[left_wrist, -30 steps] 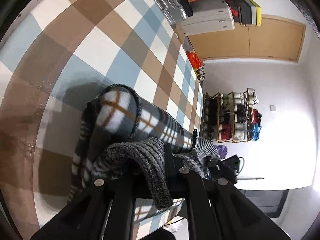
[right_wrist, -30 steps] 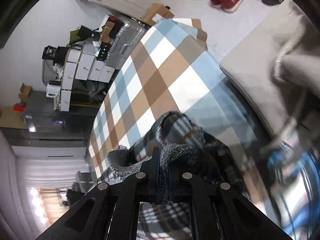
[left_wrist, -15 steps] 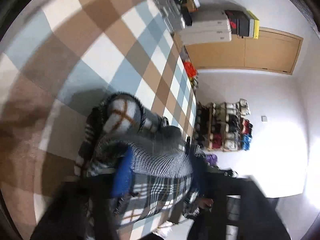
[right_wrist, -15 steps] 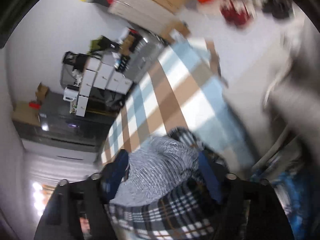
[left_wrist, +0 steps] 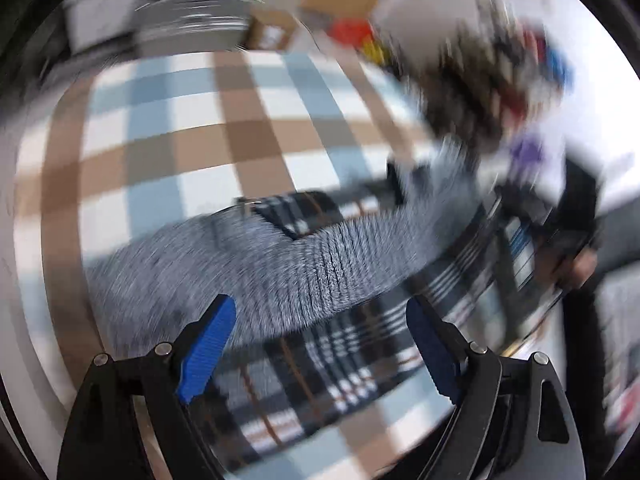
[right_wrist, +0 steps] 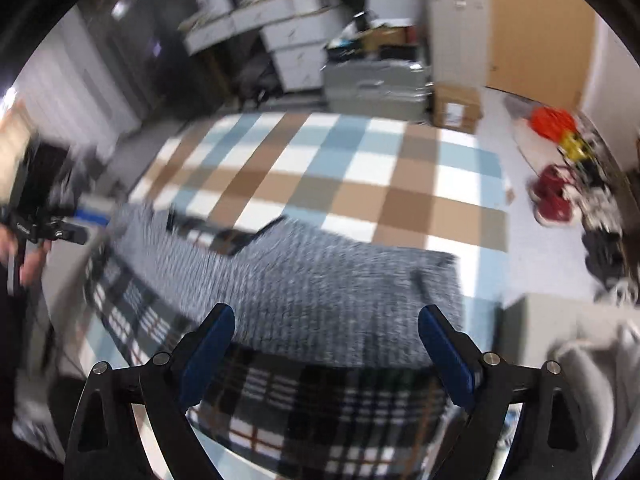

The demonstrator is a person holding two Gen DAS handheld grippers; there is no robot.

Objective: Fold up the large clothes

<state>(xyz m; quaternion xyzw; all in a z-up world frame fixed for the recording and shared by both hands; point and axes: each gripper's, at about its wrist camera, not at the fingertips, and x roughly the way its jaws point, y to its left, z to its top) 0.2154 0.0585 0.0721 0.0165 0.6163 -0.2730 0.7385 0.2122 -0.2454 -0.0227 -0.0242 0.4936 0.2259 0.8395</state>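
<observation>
A grey knit and dark plaid garment [left_wrist: 320,264] lies folded on the checked blue, brown and white cloth [left_wrist: 224,120]. My left gripper [left_wrist: 320,320] is open and empty just above its near edge. In the right wrist view the same garment [right_wrist: 320,280] lies flat, grey knit on top and plaid below. My right gripper [right_wrist: 326,328] is open and empty above its near edge. Both views are blurred by motion.
A silver suitcase [right_wrist: 372,80] and a cardboard box [right_wrist: 456,108] stand beyond the cloth's far edge. Red shoes [right_wrist: 554,196] lie on the floor at right. A grey cushion [right_wrist: 560,332] is at the near right. The other gripper and hand show at left [right_wrist: 28,232].
Both grippers have let go of the garment and opened. The garment has dropped flat onto the checked cloth. Both cameras have swung round to face across the cloth.
</observation>
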